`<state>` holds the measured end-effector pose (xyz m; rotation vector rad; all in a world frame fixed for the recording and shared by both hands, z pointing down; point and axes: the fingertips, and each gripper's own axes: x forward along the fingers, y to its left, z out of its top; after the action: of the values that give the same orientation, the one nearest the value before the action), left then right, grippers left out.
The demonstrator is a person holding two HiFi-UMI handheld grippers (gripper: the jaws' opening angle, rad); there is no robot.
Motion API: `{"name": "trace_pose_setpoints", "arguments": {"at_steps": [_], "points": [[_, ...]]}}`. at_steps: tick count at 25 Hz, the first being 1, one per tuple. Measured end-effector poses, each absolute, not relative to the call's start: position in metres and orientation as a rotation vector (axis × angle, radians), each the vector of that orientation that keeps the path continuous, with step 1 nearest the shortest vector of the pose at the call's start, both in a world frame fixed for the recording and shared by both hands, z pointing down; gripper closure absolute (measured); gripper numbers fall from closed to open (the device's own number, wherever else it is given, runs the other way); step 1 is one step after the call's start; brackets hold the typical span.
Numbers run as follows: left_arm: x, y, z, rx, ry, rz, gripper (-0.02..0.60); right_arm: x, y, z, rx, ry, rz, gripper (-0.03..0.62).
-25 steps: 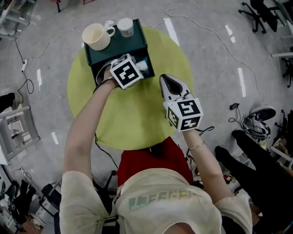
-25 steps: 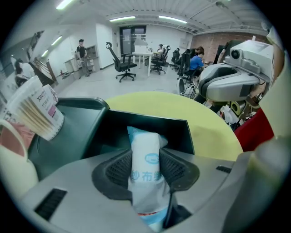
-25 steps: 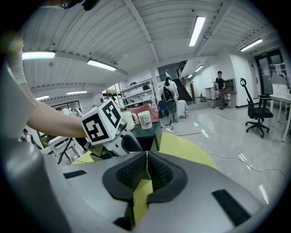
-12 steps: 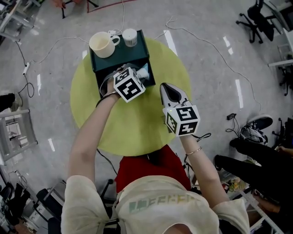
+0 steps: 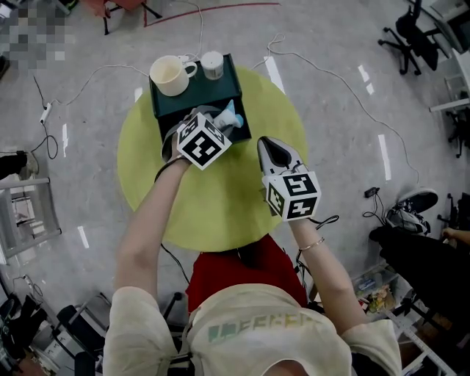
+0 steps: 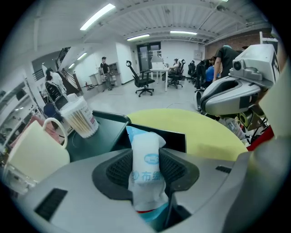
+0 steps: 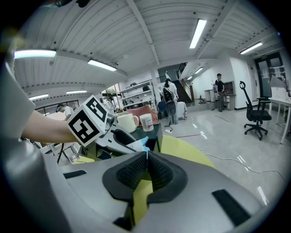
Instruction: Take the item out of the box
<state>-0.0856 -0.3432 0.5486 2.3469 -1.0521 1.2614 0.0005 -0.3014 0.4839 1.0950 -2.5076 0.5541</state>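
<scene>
While the left tongs (image 6: 146,172) pinch a white-and-blue soft packet (image 6: 145,150) upright between their pads, the packet sits right at the open front of the dark green box (image 5: 192,95) (mug (image 5: 170,76) and cotton-swab tub (image 5: 212,64) on top of the box). Right tongs (image 7: 146,169) pressed together with nothing between them, over the yellow-green tabletop (image 5: 220,205), near the box's front right corner.

Beyond the left gripper (image 6: 145,157), black office chairs (image 6: 143,78) stand on a glossy grey floor (image 6: 122,102). Strip lights (image 6: 97,16) run along the white ribbed ceiling (image 6: 182,13) above it.
</scene>
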Motion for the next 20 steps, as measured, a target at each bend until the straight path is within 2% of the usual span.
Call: {"name": "trace_pose_setpoints", "arguments": {"at_steps": [20], "points": [[-0.103,-0.329,0.481,2.341,-1.406,0.951,0.396,-0.007,-0.283,0.451,1.089,-2.556,0.493,0.557]]}}
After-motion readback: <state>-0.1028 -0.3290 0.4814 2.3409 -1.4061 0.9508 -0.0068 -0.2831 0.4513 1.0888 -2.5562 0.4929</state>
